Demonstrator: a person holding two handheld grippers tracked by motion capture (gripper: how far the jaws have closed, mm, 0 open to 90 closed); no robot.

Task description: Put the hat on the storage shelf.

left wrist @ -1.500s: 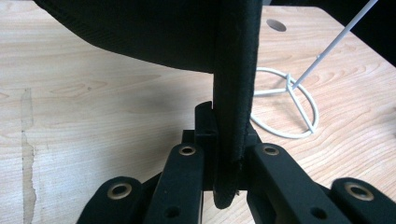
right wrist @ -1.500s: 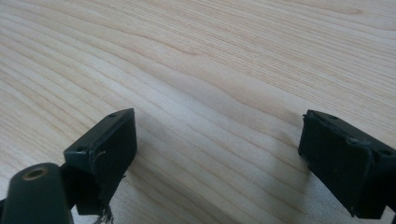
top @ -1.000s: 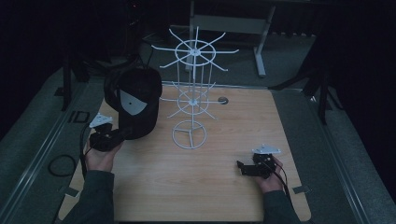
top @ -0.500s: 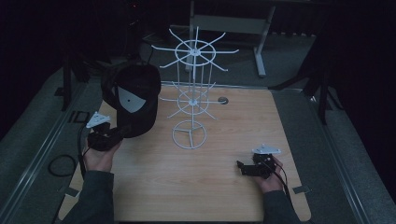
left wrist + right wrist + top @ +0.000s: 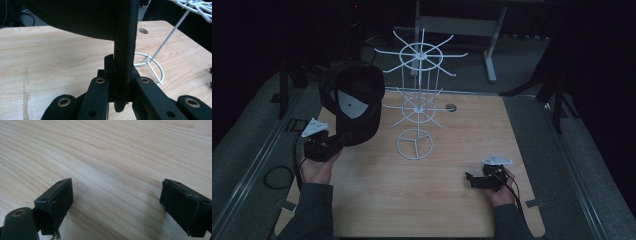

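One black cap (image 5: 354, 100), no legible writing

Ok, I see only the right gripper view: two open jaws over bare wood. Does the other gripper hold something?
Observer: Yes. The left gripper is shut on the brim of a black cap, raised above the table.
Operator: Is there something near the cap?
Observer: A white wire rack stands in the table's middle, just right of the cap.
Operator: Does the cap touch the rack?
Observer: From the high view I cannot tell; its edge lies close to the lower spokes.
Operator: And where is my gripper?
Observer: The right gripper rests low near the front right, far from the rack.
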